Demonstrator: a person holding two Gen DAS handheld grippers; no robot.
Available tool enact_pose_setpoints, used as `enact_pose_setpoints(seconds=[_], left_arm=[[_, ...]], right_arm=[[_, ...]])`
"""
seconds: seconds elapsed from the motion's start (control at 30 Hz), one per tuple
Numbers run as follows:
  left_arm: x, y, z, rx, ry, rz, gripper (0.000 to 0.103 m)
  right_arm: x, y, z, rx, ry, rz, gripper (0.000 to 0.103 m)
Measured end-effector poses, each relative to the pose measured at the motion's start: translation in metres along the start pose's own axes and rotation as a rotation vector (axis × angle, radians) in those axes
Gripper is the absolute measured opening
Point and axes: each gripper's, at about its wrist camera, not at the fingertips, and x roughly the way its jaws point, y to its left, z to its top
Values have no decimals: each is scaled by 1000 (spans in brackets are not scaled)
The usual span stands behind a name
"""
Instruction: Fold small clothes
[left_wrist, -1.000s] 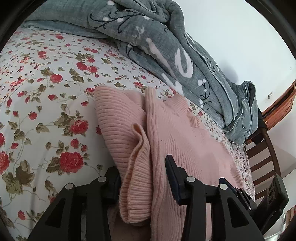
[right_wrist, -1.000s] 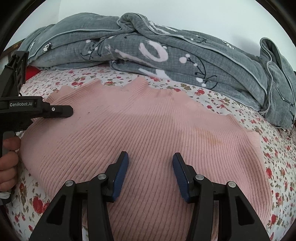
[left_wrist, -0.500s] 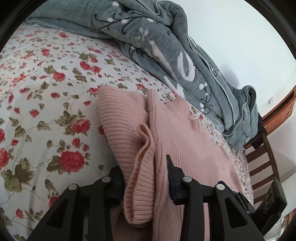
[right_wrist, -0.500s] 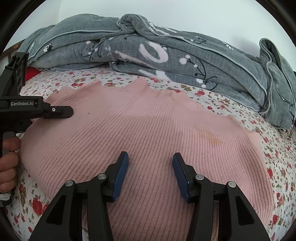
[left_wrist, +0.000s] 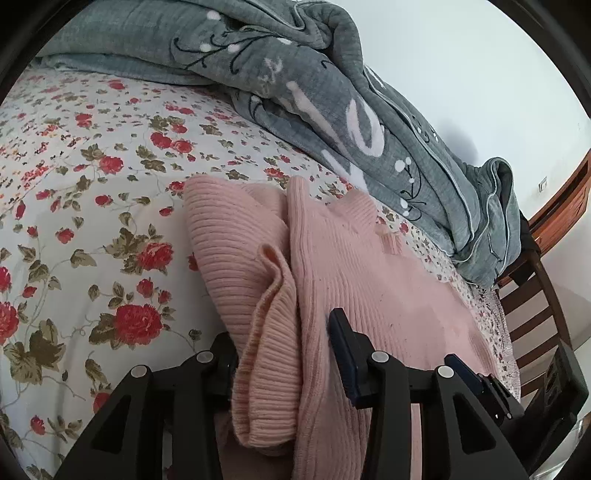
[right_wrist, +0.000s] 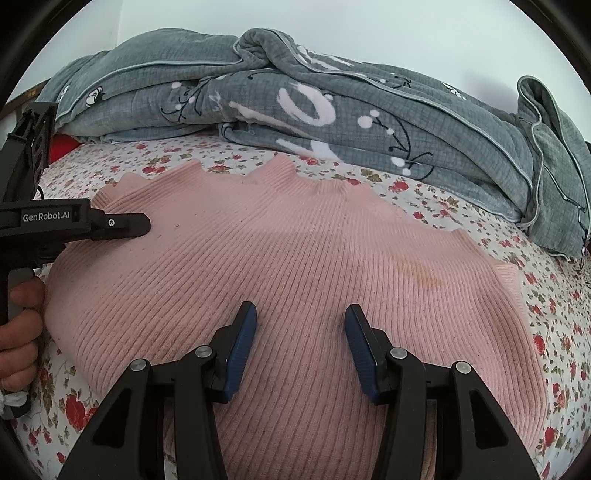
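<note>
A white bedsheet printed with red roses (right_wrist: 554, 306) is carrying a rumpled grey quilted blanket (right_wrist: 332, 110) at twelve o'clock and a pink ribbed knit sweater (right_wrist: 295, 251) lying spread at centre. The left gripper (left_wrist: 284, 354) is sitting with jaws parted around a bunched sweater fold, whether pinching it I cannot tell. The right gripper (right_wrist: 300, 343) is hovering released over the sweater at six o'clock.

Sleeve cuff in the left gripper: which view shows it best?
Left wrist. The ribbed cuff hangs bunched between the left gripper fingers, filling the foreground. The right wrist view shows only the sweater body spread flat; the cuff is hidden behind the left gripper's side.
</note>
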Motion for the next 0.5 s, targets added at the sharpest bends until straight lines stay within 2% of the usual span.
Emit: enact_pose_setpoints(seconds=[0.07,0.13,0.3,0.43,0.5], left_arm=[[-1,0,0,3,-6,10,33],[-1,1,0,2,-7,4,32],[1,3,0,-10,5,-13,38],[1,2,0,-5,7,-10,38],[0,3,0,-18,10,-7,31]], right_arm=[[0,0,0,2,0,2,50],[0,0,1,3,-1,3,50],[0,0,1,5,-3,4,50],[0,2,0,-6,0,-10,50],[0,2,1,-9,9,-5,50]])
